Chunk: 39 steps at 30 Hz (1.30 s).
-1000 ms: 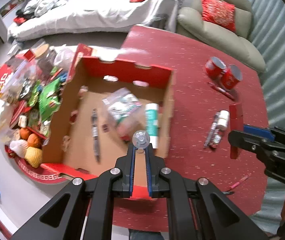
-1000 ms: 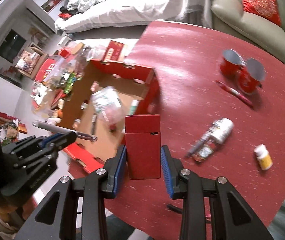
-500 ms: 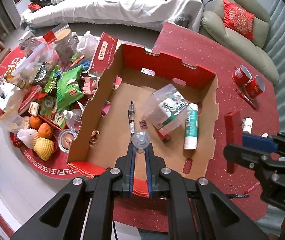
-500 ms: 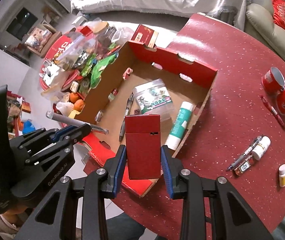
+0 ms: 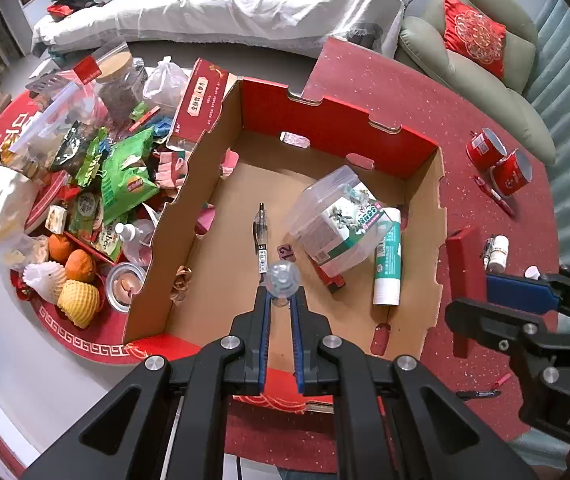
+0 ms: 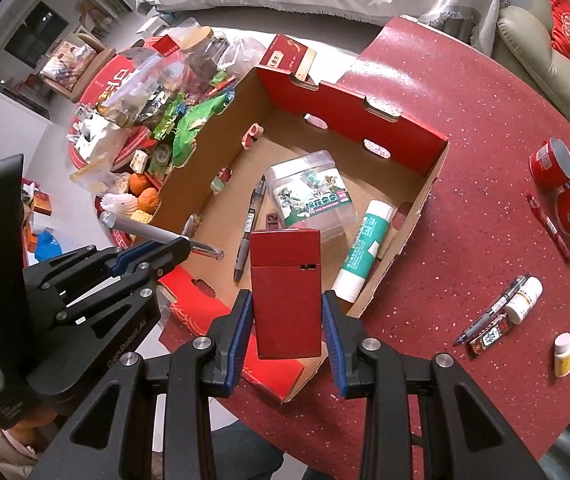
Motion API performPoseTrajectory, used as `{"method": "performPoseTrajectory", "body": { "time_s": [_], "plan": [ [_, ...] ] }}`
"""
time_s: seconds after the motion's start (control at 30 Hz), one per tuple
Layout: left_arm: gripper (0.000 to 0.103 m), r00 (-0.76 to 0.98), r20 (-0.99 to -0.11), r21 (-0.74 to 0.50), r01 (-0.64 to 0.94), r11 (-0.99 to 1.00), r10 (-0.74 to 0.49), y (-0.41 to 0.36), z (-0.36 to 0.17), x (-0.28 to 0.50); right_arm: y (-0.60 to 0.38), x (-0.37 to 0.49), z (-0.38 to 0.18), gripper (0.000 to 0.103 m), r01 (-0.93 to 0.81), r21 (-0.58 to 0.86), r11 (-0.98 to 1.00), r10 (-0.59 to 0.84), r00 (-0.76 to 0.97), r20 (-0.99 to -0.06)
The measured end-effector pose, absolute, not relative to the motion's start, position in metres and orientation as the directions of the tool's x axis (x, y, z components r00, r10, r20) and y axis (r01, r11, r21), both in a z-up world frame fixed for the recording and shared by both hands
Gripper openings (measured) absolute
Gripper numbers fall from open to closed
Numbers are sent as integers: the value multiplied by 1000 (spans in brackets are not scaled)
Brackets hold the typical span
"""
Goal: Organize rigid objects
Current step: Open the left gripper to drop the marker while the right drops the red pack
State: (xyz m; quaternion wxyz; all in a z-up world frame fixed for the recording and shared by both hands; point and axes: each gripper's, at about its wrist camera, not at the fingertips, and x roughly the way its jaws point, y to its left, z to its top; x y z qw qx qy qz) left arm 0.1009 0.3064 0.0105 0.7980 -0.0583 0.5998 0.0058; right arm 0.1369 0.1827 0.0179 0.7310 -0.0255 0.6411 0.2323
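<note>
An open cardboard box (image 5: 337,120) (image 6: 365,120) with red outer walls sits at the left edge of the red table (image 6: 465,92). In it lie a black pen (image 5: 261,236), a clear plastic tub (image 5: 337,220) and a white-green tube (image 5: 387,260). My left gripper (image 5: 281,296) (image 6: 179,246) is shut on a grey pen (image 5: 282,278) (image 6: 153,234) with a clear cap, above the box's near part. My right gripper (image 6: 287,300) (image 5: 471,300) is shut on a flat red case (image 6: 286,292) (image 5: 463,276), held upright over the box's near right corner.
On the table right of the box are two red mugs (image 6: 569,184), a red pen (image 6: 545,220), a dark pen and small white bottles (image 6: 525,300). A low red tray (image 5: 65,336) heaped with snacks and fruit stands left of the box. A bed and an armchair are behind.
Both grippers have moved left from over the table to over the box, each keeping its object. Over the last half second they hardly shifted.
</note>
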Motion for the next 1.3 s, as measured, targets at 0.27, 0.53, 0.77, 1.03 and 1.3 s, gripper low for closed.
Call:
{"method": "performPoseTrajectory", "body": {
  "time_s": [0.27, 0.53, 0.77, 1.03, 1.3],
  "plan": [
    [10, 271, -960, -95, -81, 992, -70, 308, 6, 104, 187, 138, 14, 36, -378, 251, 891, 293, 55, -955],
    [10, 261, -962, -98, -73, 993, -76, 310, 1, 106, 191, 139, 7, 36, -380, 252, 890, 287, 36, -957],
    [10, 247, -966, -90, -59, 994, -73, 308, -6, 110, 193, 138, -1, 36, -373, 250, 893, 279, 25, -960],
    [10, 209, -976, -71, -31, 997, -63, 303, -24, 114, 195, 140, -25, 36, -356, 244, 902, 255, -16, -967],
    [14, 175, -982, -67, 15, 998, -69, 296, -44, 119, 200, 144, -58, 36, -317, 241, 917, 227, -81, -970]
  ]
}}
